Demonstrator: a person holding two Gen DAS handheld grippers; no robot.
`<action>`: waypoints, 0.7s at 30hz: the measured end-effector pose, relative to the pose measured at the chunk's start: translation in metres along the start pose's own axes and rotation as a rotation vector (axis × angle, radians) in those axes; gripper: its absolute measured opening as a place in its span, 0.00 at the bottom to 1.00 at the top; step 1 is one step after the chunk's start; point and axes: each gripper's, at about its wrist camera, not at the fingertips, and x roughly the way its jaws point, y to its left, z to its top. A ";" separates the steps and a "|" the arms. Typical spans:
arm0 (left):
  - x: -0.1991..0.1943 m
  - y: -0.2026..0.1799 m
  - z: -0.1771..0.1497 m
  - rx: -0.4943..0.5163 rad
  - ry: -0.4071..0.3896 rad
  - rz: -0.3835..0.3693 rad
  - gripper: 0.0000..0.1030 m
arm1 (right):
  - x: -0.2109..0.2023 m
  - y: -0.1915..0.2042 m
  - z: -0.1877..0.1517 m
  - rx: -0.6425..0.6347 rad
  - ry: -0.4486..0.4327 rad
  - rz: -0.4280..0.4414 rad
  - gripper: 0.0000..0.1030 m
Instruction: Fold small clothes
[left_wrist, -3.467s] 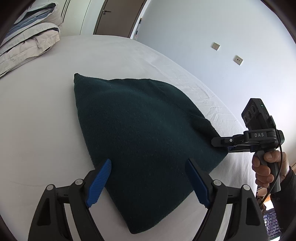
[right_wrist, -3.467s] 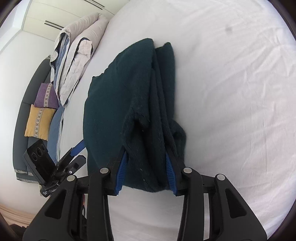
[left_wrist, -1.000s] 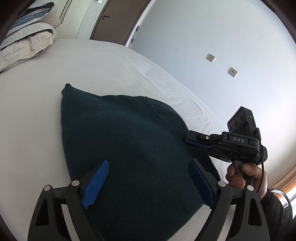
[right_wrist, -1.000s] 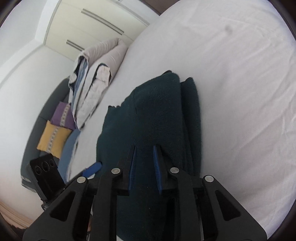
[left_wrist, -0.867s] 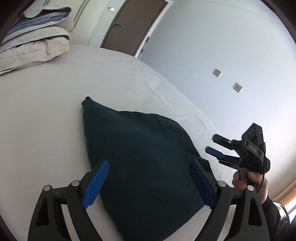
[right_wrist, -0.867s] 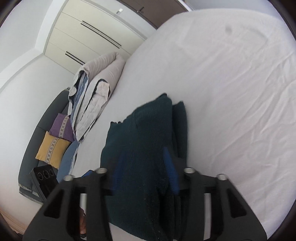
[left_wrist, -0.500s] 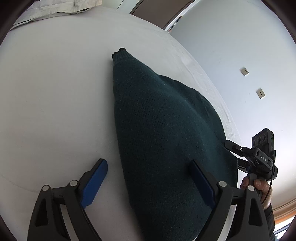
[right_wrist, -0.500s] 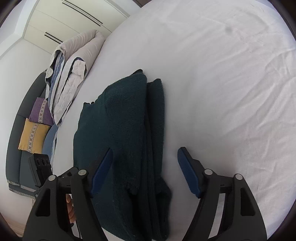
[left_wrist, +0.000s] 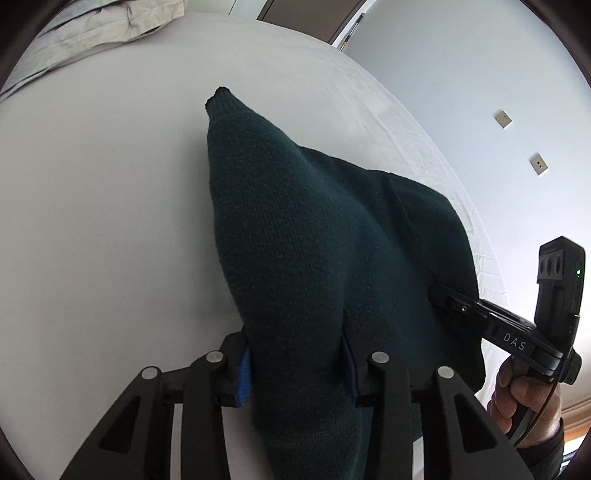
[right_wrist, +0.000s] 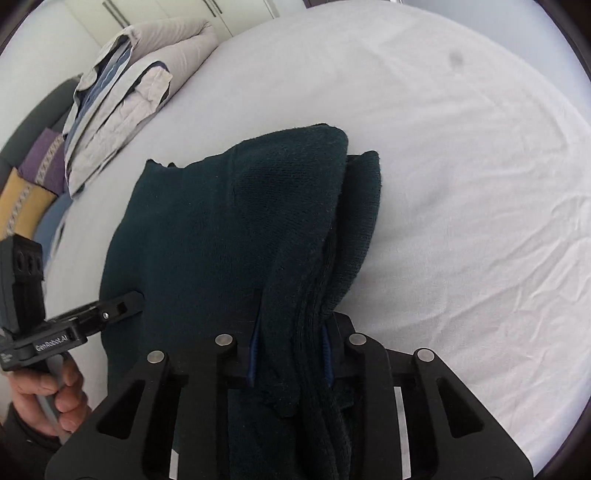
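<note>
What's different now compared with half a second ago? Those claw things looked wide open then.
Both have closed. The left gripper now pinches the near edge of the dark green sweater, and the right gripper has clamped its bunched folded side. The sweater lies on the white bed as before, and the pile of bedding is unmoved.
</note>
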 end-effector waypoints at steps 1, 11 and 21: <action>-0.008 -0.005 -0.003 0.019 -0.009 0.014 0.37 | -0.009 0.010 -0.001 -0.019 -0.015 -0.007 0.22; -0.146 0.012 -0.076 0.115 -0.132 0.058 0.37 | -0.094 0.131 -0.063 -0.139 -0.109 0.142 0.21; -0.212 0.069 -0.166 0.108 -0.144 0.125 0.37 | -0.085 0.219 -0.152 -0.152 -0.036 0.277 0.21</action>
